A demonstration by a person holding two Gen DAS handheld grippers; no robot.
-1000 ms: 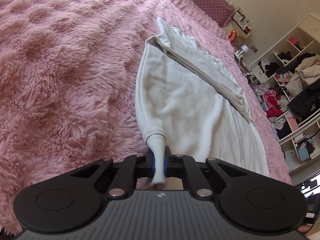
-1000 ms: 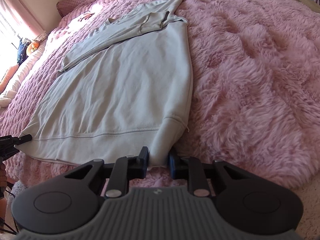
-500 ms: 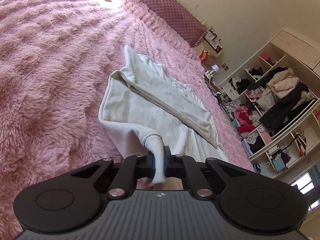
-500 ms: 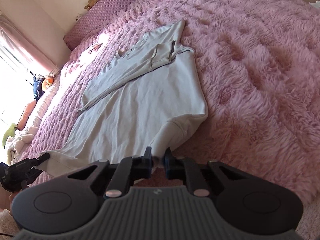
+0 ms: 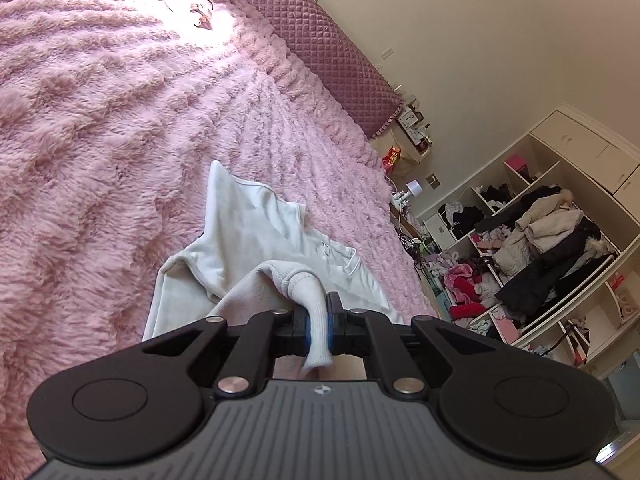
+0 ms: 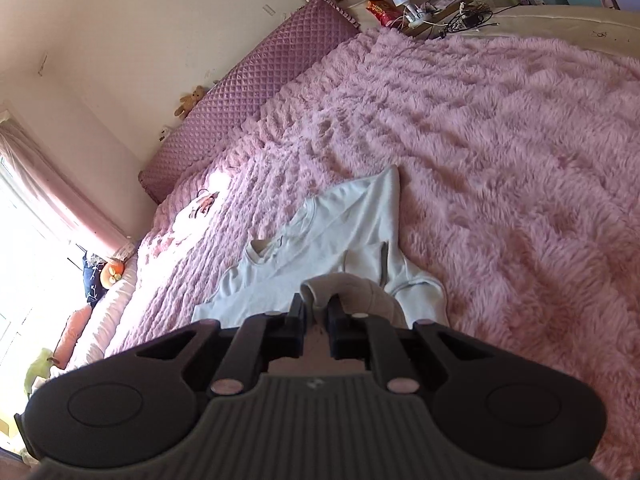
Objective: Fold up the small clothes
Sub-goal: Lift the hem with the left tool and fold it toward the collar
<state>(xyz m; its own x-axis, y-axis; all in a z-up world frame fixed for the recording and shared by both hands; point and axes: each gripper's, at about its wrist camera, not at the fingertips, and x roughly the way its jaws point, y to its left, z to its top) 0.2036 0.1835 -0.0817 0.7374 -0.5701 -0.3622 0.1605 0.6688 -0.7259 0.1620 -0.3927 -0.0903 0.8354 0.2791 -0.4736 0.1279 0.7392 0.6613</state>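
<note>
A white long-sleeved sweatshirt (image 5: 256, 236) lies on a pink fluffy bedspread (image 5: 88, 128); it also shows in the right wrist view (image 6: 344, 232). My left gripper (image 5: 318, 322) is shut on the ribbed sleeve cuff (image 5: 314, 312) and holds it lifted over the shirt. My right gripper (image 6: 318, 312) is shut on the hem corner (image 6: 344, 288), also lifted, so the lower part is doubled toward the collar (image 6: 260, 250).
A quilted purple headboard (image 5: 320, 52) runs along the far edge of the bed. Open shelves full of clothes (image 5: 536, 248) stand to the right. A bedside table with clutter (image 6: 416, 8) and a curtained window (image 6: 44, 200) flank the bed.
Both grippers have lifted and carried the cuff and the hem forward toward the collar. The flat shirt body is now bunched and folded over itself.
</note>
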